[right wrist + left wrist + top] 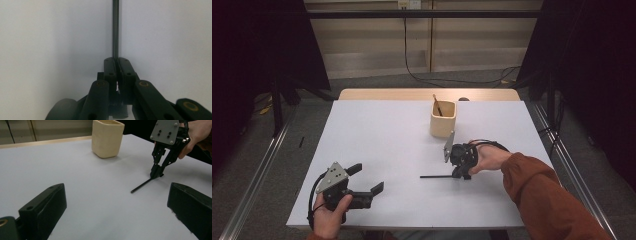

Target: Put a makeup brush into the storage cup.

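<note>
A thin black stick (437, 176), most likely a chopstick, lies flat on the white table (382, 140), a little in front of the cream-coloured holder (443, 119) and well apart from it. The holder stands near the far edge with a brown stick (437, 105) leaning inside it.

The black stick looks light and rigid, and I'd guess smooth enough to twist or slide between hard jaws. It is being held at its very end, which leaves the long free length to droop or swing once lifted; a hold nearer the middle would steady it.

The right gripper (460, 172) has its jaws pressed together on that end, the tips down at the table surface. In the right gripper view, the stick (115, 27) runs straight out from between the closed jaws. The right hand (490, 156) reaches in from the side, wrist cocked, the rust-coloured sleeve (542, 195) trailing back to the near corner.

The left gripper (368, 179) sits near the front left of the table, jaws spread wide with nothing between them, pointed across toward the stick, the left hand (328, 217) gripping it from below.
</note>
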The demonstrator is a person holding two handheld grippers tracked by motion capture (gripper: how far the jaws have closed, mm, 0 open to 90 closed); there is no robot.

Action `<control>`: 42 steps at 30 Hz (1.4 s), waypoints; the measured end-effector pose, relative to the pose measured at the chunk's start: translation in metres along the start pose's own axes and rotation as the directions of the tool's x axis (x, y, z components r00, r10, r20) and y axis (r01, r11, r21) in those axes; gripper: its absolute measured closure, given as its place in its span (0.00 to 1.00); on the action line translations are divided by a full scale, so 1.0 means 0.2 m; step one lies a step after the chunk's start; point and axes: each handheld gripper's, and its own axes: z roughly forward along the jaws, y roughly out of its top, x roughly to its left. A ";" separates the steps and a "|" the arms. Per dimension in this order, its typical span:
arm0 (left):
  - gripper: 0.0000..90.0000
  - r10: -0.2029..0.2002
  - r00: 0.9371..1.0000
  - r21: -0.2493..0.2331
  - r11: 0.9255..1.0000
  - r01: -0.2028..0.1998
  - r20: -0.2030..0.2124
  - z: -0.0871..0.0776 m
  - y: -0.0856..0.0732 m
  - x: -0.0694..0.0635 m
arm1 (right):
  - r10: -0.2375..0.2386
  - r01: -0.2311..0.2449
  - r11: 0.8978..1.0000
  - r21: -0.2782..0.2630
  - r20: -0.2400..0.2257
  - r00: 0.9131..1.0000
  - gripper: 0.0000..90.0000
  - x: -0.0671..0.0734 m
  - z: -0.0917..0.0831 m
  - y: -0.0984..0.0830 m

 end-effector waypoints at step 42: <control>0.02 -0.007 1.000 -0.011 1.000 0.008 0.001 0.00 0.01 0.00 | 0.338 -0.295 0.824 -0.484 0.002 0.941 0.95 0.03 -0.17 -0.30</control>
